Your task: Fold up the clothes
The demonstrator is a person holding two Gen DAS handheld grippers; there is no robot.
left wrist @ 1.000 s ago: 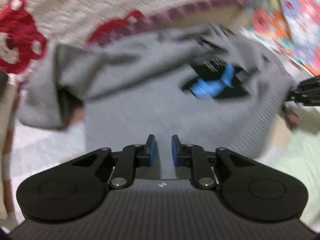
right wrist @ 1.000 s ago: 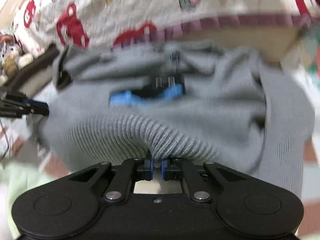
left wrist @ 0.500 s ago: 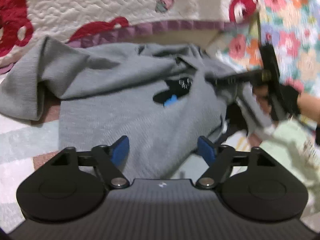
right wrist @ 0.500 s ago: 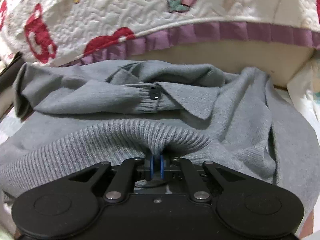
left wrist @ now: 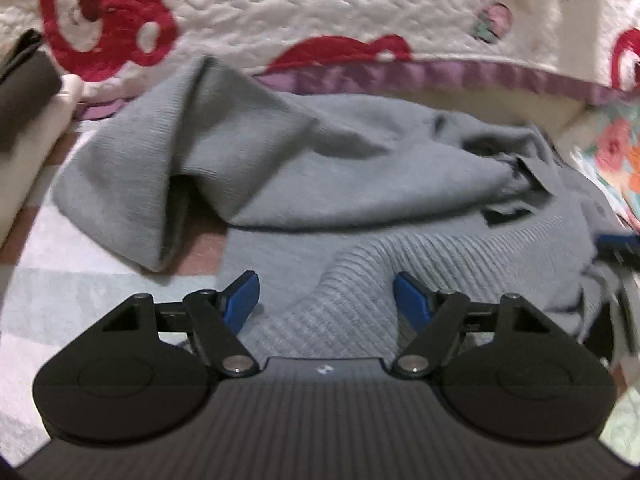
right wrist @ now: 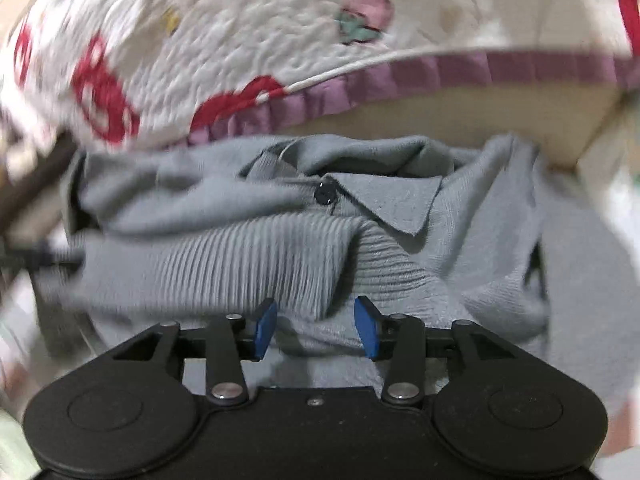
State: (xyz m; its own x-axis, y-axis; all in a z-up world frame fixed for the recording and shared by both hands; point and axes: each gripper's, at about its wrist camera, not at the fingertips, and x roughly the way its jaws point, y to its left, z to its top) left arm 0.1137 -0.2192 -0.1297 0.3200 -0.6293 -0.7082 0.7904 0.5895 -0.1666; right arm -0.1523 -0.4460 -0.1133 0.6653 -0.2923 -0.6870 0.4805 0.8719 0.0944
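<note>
My grey sweater (left wrist: 360, 184) lies bunched on the floor mat (left wrist: 60, 300) against the quilt's (left wrist: 320, 4) purple edge, ribbed hem nearest me, between my left gripper's (left wrist: 326, 296) closing jaws and my right gripper's (right wrist: 316, 330) opening ones, neither gripping it.

I read this as home bedroom. Quilted white bedspread (left wrist: 320, 4) with red bear motifs and strawberry print hangs over bed edge, purple frill hem (right wrist: 500, 66) below. Floral fabric (left wrist: 616, 148) at right. Grey knit sweater (left wrist: 360, 184) lies on patterned floor mat (left wrist: 60, 288).
</note>
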